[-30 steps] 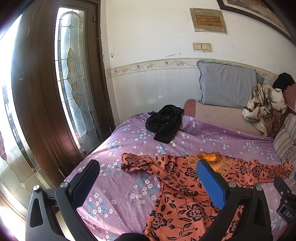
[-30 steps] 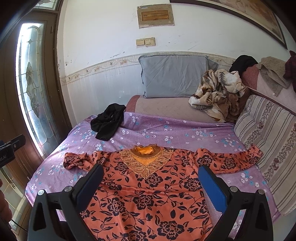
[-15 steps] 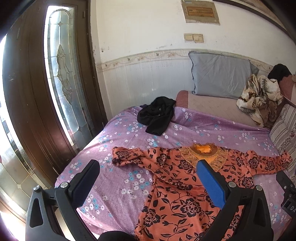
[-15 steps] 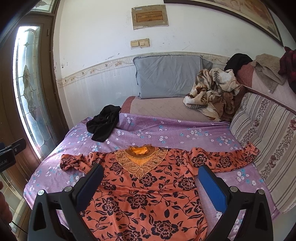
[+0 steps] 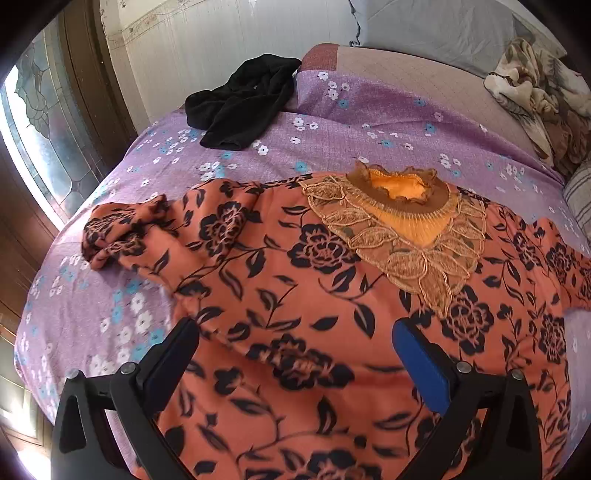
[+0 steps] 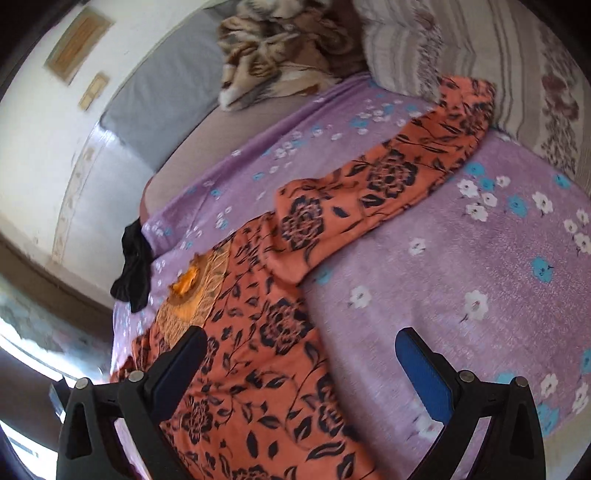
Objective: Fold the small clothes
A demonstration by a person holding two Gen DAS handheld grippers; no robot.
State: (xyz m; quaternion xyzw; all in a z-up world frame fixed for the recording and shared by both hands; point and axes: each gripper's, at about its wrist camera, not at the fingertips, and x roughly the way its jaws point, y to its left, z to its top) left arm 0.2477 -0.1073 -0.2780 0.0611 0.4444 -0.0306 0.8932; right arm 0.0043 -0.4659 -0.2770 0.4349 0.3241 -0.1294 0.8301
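An orange garment with black flowers (image 5: 295, 295) lies spread face up on the purple flowered bedsheet (image 5: 369, 110), with a lace collar (image 5: 399, 229) toward the headboard. Its left sleeve (image 5: 122, 236) is bunched; its right sleeve (image 6: 388, 177) stretches toward a striped cushion. My left gripper (image 5: 295, 347) is open and empty, low over the garment's body below the left armpit. My right gripper (image 6: 299, 354) is open and empty, tilted, over the garment's right side edge (image 6: 280, 332) below the right sleeve.
A black garment (image 5: 243, 99) lies crumpled at the far left of the bed. A grey pillow (image 5: 443, 22) and a brown patterned blanket (image 5: 535, 85) sit at the head. A striped cushion (image 6: 498, 55) borders the right side. A glass door (image 5: 33, 122) stands left of the bed.
Both grippers have dropped much closer to the bed and tipped downward. The right gripper has also rolled and swung to the garment's right side. Both stay open.
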